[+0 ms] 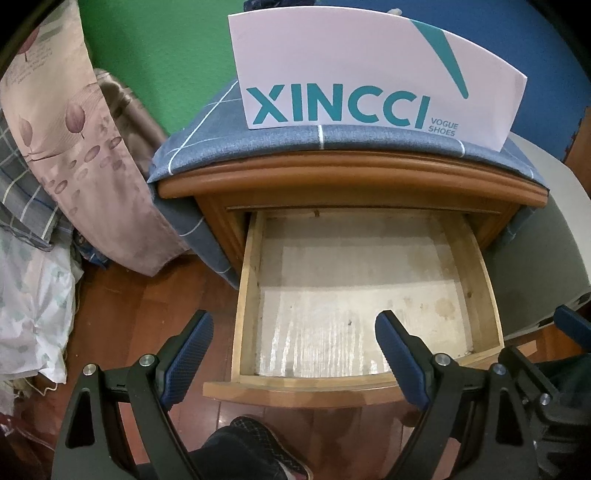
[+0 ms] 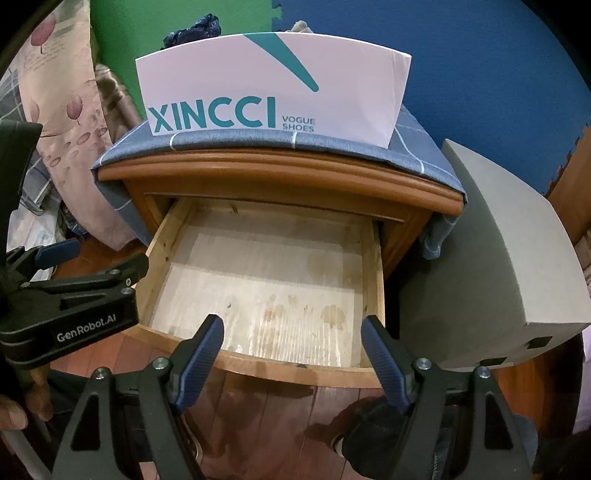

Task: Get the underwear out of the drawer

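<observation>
Bedding (image 1: 66,147) was heaped at the left on the wooden floor (image 1: 140,295) before a green wall (image 1: 166,55). The left gripper (image 1: 293,354) hung wide apart, holding nothing. The nightstand (image 1: 351,177) carried a white shoebox (image 1: 351,74); dark underwear (image 2: 194,27) showed behind it. Its drawer (image 1: 245,295) stood open. The right gripper (image 2: 291,354) gaped, holding nothing; a grey box (image 2: 498,258) stood right

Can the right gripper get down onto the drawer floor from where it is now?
Probably yes. The drawer is pulled out, nothing lies in it, and the right gripper hangs open above its front edge, with the left gripper off to the side.
</observation>
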`<state>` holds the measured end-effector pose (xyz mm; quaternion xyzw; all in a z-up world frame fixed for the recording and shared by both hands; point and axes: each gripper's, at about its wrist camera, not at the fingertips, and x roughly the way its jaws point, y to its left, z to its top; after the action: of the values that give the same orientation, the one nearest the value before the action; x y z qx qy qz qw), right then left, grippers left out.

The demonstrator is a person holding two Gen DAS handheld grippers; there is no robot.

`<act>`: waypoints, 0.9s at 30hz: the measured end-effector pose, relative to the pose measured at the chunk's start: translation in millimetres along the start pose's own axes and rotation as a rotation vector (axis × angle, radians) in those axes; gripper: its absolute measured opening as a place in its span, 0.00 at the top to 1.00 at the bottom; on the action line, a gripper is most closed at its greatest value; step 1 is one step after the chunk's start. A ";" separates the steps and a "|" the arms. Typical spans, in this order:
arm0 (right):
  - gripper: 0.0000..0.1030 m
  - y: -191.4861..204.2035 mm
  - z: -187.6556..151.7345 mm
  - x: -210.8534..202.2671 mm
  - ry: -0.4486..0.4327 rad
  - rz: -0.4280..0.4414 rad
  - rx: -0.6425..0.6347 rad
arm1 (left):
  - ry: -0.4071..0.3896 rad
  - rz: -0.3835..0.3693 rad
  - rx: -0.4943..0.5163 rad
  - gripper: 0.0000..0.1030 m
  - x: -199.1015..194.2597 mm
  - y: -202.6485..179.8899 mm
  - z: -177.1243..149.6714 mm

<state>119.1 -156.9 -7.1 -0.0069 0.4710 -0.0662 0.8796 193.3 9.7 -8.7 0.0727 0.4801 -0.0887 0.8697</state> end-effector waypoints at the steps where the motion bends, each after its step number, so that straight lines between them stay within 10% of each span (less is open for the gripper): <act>1: 0.24 -0.4 -0.2 0.5 0.001 0.000 0.001 | 0.001 -0.001 0.001 0.15 0.1 -0.3 0.1; 27: 0.24 -0.9 -3.2 12.0 0.037 0.011 0.001 | 0.013 -0.024 0.016 0.15 3.3 -2.3 -1.6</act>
<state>122.9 -159.0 -18.7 -0.0027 0.4873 -0.0619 0.8710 193.2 7.5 -12.5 0.0745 0.4858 -0.1026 0.8648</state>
